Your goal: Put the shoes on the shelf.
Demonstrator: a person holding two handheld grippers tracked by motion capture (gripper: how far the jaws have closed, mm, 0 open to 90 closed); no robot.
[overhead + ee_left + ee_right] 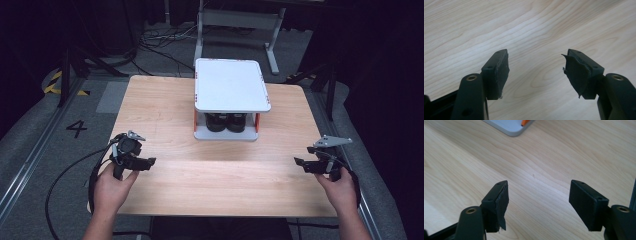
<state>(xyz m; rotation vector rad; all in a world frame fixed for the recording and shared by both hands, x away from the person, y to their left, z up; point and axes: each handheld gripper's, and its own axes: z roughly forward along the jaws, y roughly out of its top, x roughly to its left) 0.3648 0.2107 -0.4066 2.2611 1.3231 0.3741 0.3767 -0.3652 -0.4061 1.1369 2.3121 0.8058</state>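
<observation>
Both the left gripper (pixel 145 162) and right gripper (pixel 300 163) stand wide apart and empty; the white two-tier rack (pixel 230 85) at twelve o'clock on the table (pixel 165 120) appears rigid, light, smooth-edged, best gripped by its side rims.

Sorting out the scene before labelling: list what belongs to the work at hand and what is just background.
In the work:
white two-tier shelf with orange posts
dark round objects on its lower tier
left gripper, open
right gripper, open

Just about:
light wooden table
grey metal stand behind it
floor cables
</observation>
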